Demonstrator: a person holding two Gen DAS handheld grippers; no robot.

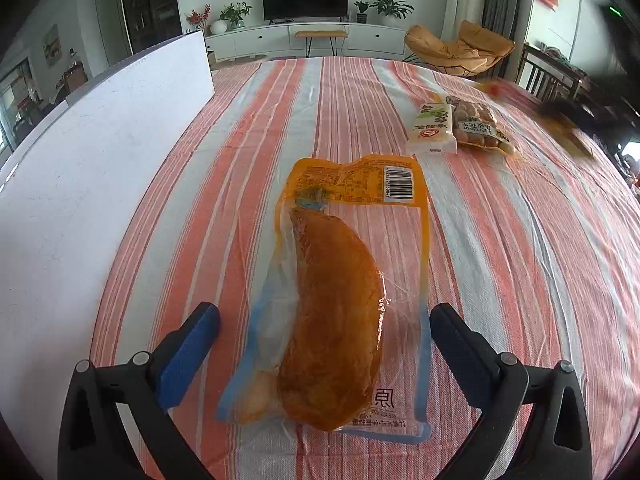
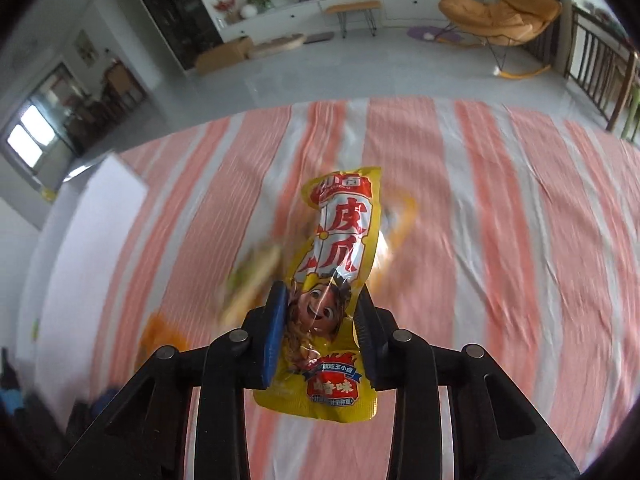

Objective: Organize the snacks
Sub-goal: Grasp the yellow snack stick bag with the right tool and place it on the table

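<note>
Yellow packet (image 2: 332, 300) clamped in right tool (image 2: 322, 316); left tool (image 1: 324, 320) open astride chicken pack (image 1: 336, 312).

The left gripper (image 1: 325, 332) has its fingers spread wide, one at the lower left and one at the lower right of the frame. The left finger's blue pad (image 1: 188, 354) faces inward. Neither finger touches anything. The right gripper (image 2: 322, 320) has its fingers drawn close together at the lower centre of the frame, clamped on a yellow snack packet (image 2: 332, 300), held above the bench.
</note>
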